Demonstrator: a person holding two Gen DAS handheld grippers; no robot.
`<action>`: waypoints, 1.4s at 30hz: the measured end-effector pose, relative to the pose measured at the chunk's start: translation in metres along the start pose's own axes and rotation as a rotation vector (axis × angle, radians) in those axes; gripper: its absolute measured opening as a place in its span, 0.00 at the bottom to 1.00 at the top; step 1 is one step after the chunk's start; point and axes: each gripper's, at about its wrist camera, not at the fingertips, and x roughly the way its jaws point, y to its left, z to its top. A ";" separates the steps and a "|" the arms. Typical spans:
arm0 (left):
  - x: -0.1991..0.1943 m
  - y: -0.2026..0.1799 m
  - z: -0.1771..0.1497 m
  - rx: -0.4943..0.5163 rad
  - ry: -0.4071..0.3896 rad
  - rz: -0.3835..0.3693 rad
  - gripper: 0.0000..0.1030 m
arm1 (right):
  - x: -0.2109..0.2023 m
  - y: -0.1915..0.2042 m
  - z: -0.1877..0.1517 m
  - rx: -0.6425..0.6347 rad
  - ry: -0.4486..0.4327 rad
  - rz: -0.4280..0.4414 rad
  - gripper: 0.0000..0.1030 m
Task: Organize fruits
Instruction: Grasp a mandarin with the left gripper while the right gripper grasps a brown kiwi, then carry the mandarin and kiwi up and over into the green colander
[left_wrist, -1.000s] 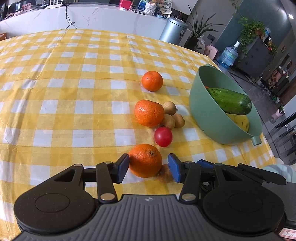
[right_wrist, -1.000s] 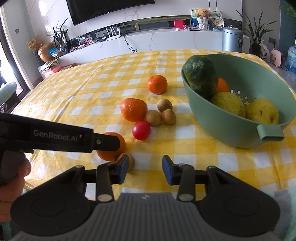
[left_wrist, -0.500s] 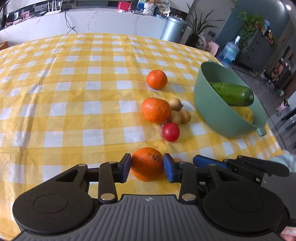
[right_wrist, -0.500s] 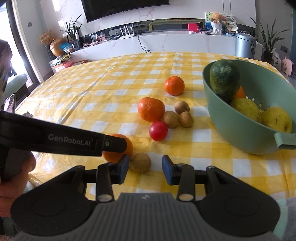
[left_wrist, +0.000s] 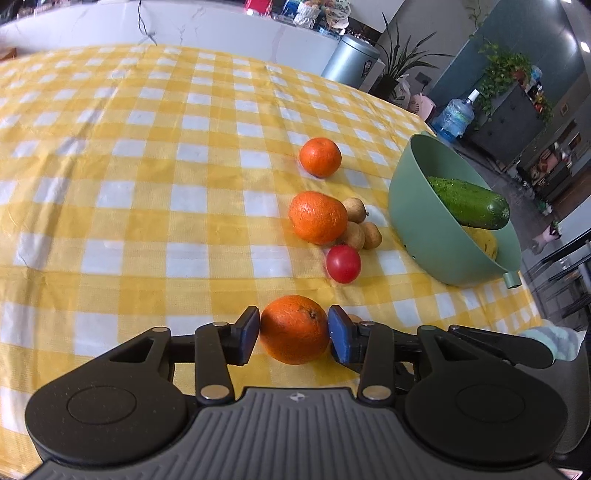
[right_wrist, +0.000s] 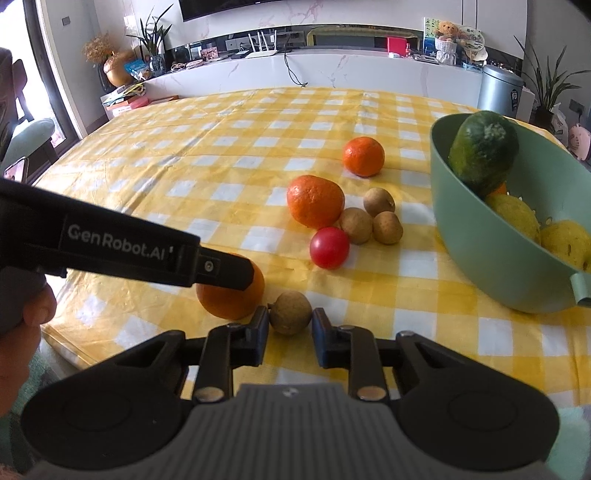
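A near orange sits on the yellow-and-white checked tablecloth close to the table's front edge, squarely between the two blue pads of the left gripper. The pads touch its sides, and the jaws are opening slightly around it. Just to the orange's right lies a small brown longan, resting on the cloth between the dark pads of the right gripper. Those jaws have closed in on the longan; the left pad touches it, and the right pad is at its edge, with perhaps a sliver of gap.

Farther back on the cloth a red cherry tomato lies alone. Behind it a larger orange touches a cluster of three more longans. Behind these, apart, sits a smaller orange.

To the right stands a green colander bowl, with a dark green cucumber leaning on its rim above several yellow fruits.

A hand holding the left gripper shows at the right camera's left edge.
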 end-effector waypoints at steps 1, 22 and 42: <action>0.001 0.001 -0.001 -0.011 0.000 -0.007 0.47 | 0.000 0.000 0.000 -0.003 0.001 -0.001 0.21; -0.041 -0.033 -0.003 0.079 -0.132 0.100 0.45 | -0.033 -0.006 -0.003 0.045 -0.117 -0.015 0.21; -0.084 -0.134 0.014 0.219 -0.229 0.019 0.45 | -0.143 -0.059 0.012 0.081 -0.359 -0.115 0.21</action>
